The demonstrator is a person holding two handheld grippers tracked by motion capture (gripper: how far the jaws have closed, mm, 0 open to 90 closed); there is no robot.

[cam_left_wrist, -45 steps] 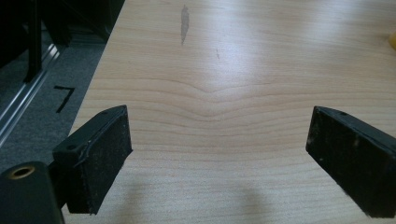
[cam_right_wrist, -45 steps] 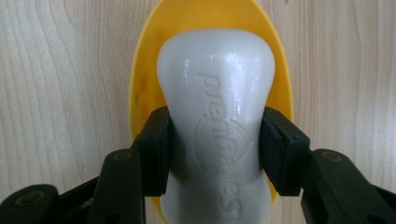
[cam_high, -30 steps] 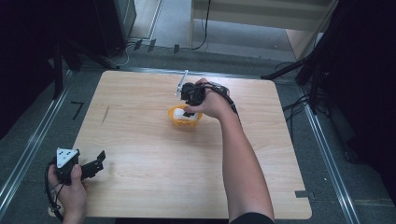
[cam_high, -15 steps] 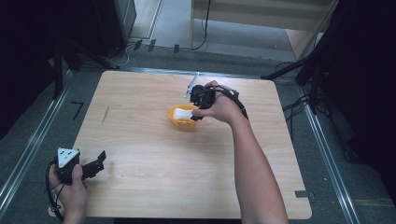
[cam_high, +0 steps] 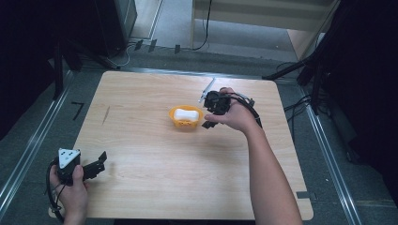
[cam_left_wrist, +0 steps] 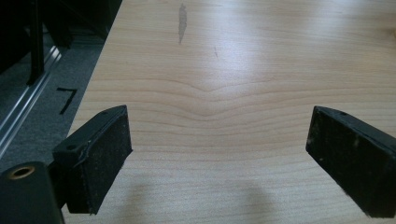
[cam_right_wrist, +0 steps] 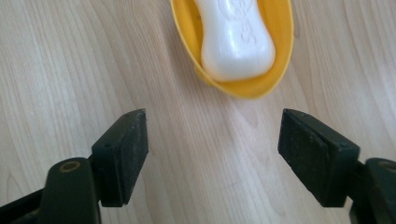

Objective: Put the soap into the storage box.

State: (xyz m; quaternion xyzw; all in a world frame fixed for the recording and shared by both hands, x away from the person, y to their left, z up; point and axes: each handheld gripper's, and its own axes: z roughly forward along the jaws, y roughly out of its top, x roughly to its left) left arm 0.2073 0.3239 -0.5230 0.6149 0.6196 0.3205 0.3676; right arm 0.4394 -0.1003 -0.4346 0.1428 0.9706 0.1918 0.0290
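Pale wood grain covers the bench (cam_high: 155,187), which stands on a grey floor with dark stands around it. At the near left corner, the left gripper (cam_high: 96,165) is held low in a hand, jaws spread wide over bare wood and holding nothing. Farther in, near the middle of the bench and toward its far edge, a yellow soap dish (cam_high: 186,117) holds a white bar of soap (cam_high: 185,114). Just beside the dish on its right, the right gripper (cam_right_wrist: 212,154) hangs with jaws spread, empty, the dish's rim just ahead of them. If the dish is next, I'd centre the jaws on its narrow end, close on the rim, not the slippery soap, and lift level.
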